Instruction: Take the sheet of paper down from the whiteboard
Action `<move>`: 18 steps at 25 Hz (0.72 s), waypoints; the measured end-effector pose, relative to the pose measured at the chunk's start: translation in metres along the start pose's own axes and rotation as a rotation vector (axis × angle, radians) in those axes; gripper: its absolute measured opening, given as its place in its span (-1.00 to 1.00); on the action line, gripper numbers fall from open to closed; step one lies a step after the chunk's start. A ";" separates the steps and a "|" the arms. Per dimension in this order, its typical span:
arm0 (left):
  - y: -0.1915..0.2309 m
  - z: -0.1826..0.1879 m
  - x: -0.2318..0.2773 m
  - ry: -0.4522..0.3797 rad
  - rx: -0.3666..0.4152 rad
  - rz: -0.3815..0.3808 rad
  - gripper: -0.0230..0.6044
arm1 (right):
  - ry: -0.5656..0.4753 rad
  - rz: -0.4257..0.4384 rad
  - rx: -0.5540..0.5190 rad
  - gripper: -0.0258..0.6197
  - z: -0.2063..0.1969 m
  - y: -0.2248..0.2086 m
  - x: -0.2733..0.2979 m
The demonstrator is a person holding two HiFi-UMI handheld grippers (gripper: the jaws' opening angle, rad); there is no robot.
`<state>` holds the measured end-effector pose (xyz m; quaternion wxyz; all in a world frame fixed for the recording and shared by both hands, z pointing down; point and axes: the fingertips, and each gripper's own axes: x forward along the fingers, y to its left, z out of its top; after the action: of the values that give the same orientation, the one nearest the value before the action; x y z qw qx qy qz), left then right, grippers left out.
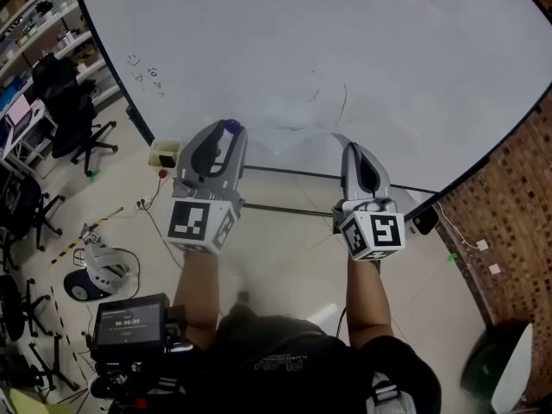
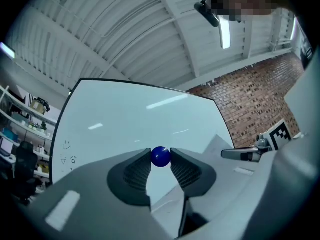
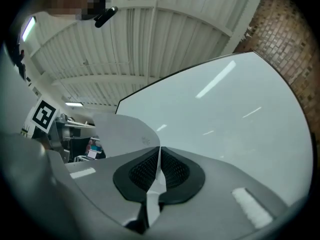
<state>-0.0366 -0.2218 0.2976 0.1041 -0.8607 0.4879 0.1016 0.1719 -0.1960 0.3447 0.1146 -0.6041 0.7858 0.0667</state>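
Thin, curved white paper (image 3: 120, 134) sits pinched between the right gripper's (image 3: 160, 150) ribbed pads (image 3: 142, 171); the left gripper (image 2: 161, 160) pinches a glossy blue ball (image 2: 160, 156).

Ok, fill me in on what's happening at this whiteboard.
A person stands at the whiteboard with a gripper in each hand. The left gripper has a small blue ball, possibly a magnet, pinched between its fingers. The right gripper is shut on the edge of the sheet of paper, which curls away from the board and looks to be off it.
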 end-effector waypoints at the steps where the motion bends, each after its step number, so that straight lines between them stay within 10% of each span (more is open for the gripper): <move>1: -0.017 -0.001 -0.012 0.000 -0.007 0.015 -0.54 | 0.003 0.001 -0.013 -0.88 0.004 -0.004 -0.020; 18: -0.097 -0.077 -0.105 0.158 -0.053 0.150 -0.54 | 0.191 -0.023 -0.044 -0.88 -0.032 0.019 -0.138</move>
<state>-0.0007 -0.1083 0.4079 0.0347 -0.8295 0.5548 0.0539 0.1843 -0.0700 0.4108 0.0265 -0.6190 0.7846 0.0246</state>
